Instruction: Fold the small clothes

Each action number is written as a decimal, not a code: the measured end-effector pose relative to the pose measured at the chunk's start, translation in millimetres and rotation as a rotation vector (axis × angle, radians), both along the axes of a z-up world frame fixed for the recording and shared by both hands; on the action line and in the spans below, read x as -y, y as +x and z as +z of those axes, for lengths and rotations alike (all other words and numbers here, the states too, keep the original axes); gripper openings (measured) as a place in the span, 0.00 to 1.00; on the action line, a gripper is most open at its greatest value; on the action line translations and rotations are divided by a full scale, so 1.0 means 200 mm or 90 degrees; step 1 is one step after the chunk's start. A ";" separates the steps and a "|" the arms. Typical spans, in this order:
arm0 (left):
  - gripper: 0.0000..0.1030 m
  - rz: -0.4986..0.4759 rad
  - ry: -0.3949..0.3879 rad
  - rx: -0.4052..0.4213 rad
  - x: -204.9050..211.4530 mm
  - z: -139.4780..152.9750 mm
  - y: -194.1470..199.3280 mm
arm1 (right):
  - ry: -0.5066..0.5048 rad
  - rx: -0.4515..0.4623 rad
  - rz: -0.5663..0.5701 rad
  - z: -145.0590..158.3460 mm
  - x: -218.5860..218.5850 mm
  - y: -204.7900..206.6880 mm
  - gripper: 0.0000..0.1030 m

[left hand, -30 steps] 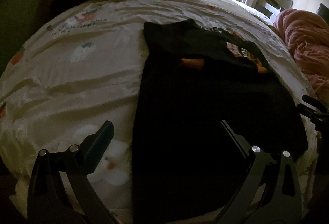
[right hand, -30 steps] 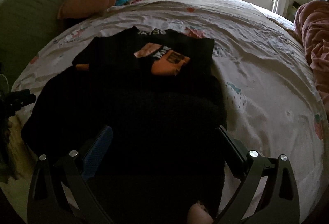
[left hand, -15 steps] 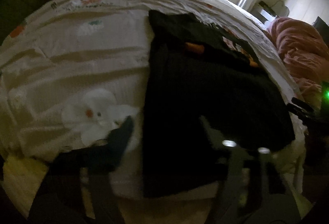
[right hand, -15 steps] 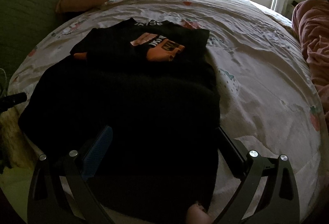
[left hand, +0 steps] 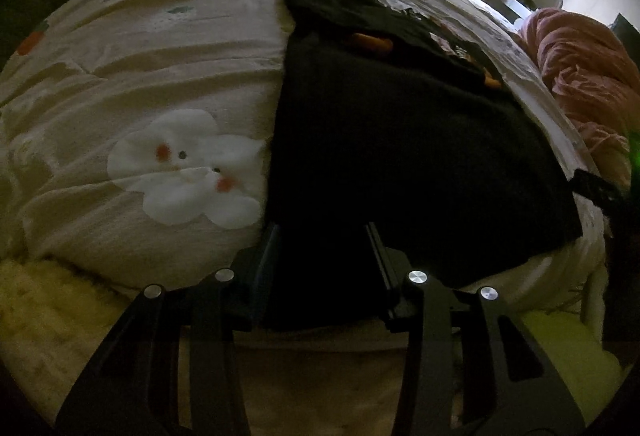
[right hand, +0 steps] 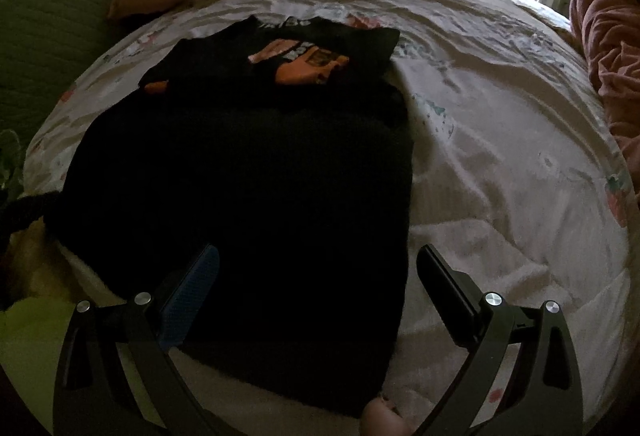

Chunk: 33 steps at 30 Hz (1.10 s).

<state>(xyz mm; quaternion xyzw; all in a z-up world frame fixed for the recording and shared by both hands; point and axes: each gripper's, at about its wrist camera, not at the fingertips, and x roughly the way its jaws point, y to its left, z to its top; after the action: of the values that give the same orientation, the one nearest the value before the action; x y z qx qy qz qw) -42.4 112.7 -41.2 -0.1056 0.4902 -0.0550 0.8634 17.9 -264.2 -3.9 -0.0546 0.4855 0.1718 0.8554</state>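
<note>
Lying spread flat on the bed [right hand: 500, 123], the black garment [right hand: 248, 195] reached the near mattress edge, its far end already turned over to show an orange print. The left gripper [left hand: 322, 248] had its fingers partly narrowed astride the hem corner, not visibly clamped; the right gripper [right hand: 318, 272] stood wide apart over the other corner. Most folds looked undone.
</note>
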 end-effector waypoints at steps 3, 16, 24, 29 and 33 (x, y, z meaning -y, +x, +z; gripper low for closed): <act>0.37 0.014 0.017 -0.001 -0.01 0.01 -0.01 | -0.002 -0.017 0.014 -0.01 0.02 -0.04 0.95; 0.28 0.004 -0.026 -0.008 -0.03 -0.04 -0.02 | 0.022 -0.114 0.032 -0.07 0.12 -0.11 0.69; 0.28 0.013 -0.062 -0.015 -0.06 -0.06 -0.02 | 0.006 -0.120 0.056 -0.13 0.13 -0.13 0.36; 0.28 0.020 -0.081 -0.019 -0.09 -0.07 -0.02 | 0.039 -0.072 0.089 -0.03 0.13 -0.16 0.10; 0.12 0.027 -0.071 -0.015 -0.08 -0.05 -0.02 | 0.097 -0.024 0.089 0.07 0.15 -0.15 0.09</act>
<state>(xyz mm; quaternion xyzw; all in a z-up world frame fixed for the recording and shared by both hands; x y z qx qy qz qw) -46.5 128.3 -50.8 -0.1647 0.4940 -0.0630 0.8514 -11.7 -293.9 9.4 -0.0200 0.4819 0.2688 0.8337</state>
